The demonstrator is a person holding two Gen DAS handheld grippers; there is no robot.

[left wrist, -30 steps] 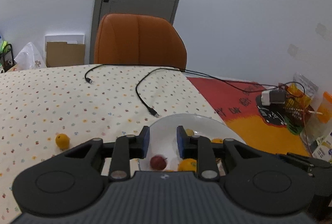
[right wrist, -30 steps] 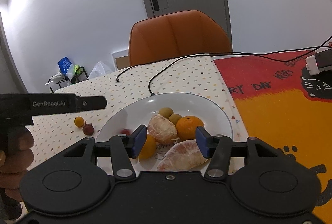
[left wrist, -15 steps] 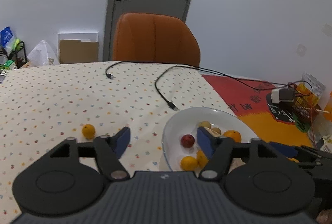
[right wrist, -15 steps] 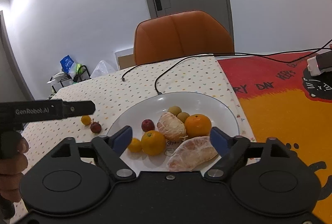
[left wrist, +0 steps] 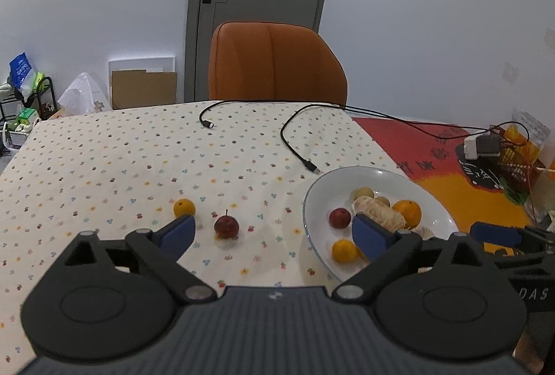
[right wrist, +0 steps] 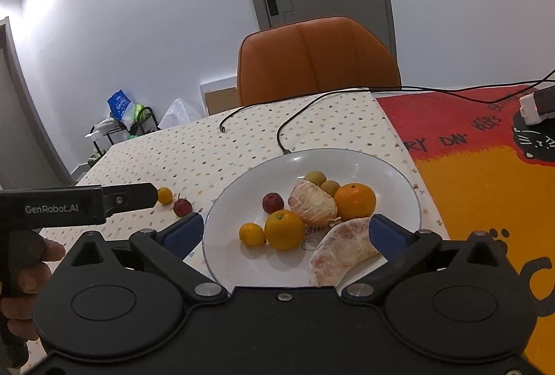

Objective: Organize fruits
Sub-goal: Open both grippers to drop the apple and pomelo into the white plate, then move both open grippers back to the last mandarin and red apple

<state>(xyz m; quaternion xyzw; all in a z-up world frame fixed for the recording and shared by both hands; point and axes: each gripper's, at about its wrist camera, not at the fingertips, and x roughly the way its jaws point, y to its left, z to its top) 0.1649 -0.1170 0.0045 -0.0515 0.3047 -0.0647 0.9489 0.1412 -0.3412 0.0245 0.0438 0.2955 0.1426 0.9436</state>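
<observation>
**Two fruits left outside the plate**

Left gripper (left wrist: pixel 269 234), jaws spread and empty, faces the small orange (left wrist: pixel 184 207) and red fruit (left wrist: pixel 226 226) mid-tabletop, likely next. The plate (right wrist: pixel 399 180) gathers the rest nearer the right edge; right gripper (right wrist: pixel 284 232) hovers released.

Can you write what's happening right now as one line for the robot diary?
left gripper: open, empty | right gripper: open, empty | plate: holds fruit | on tablecloth: red fruit, small orange

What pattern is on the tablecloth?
Cream tablecloth with small multicoloured dots, clearest in the left wrist view.
</observation>
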